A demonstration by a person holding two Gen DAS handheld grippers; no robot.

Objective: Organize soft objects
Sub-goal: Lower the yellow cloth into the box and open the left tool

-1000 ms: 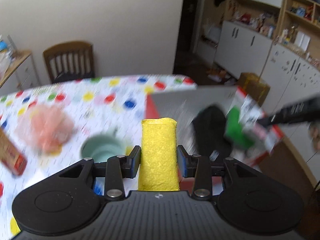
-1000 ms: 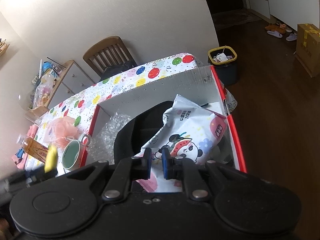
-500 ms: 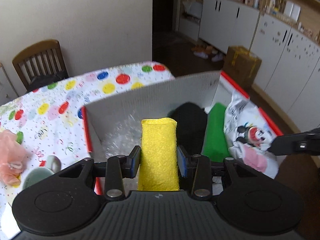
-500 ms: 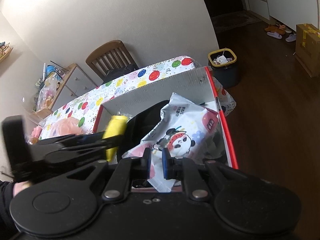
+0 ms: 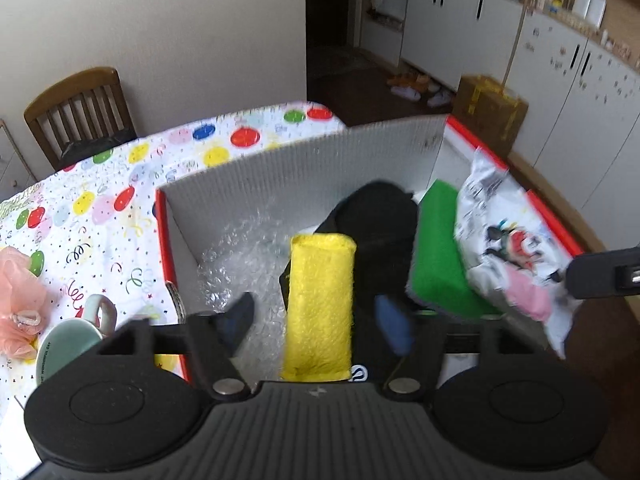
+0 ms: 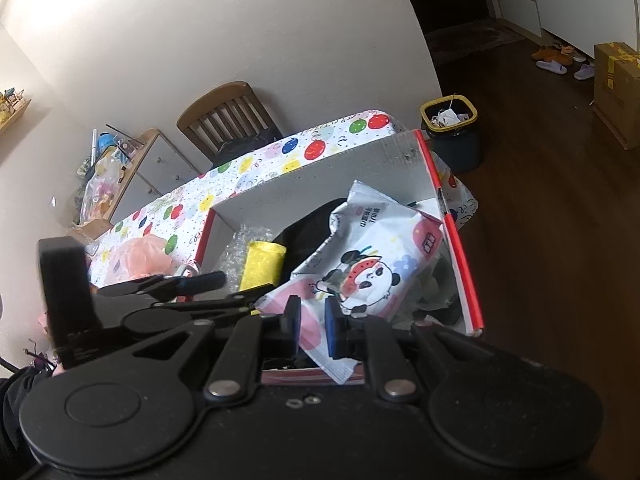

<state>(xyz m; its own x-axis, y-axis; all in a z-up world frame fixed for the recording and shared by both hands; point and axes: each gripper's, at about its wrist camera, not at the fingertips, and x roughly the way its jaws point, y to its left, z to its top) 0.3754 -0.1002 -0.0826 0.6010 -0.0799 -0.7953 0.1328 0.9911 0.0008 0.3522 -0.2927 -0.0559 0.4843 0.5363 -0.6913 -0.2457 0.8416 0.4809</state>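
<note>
yellow sponge (image 5: 318, 308), green sponge (image 5: 438, 248), red-rimmed grey box (image 5: 304, 168), multicolour polka-dot tablecloth (image 5: 120, 208), pink pouf (image 5: 18, 304)

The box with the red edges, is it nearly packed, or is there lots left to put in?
Partly packed. The box already holds bubble wrap, a black item and a green sponge. The left gripper has its fingers spread around the yellow sponge over the box; the right gripper is pinching the panda packet there. Left on the table: a pink bath pouf beside a mug.
</note>
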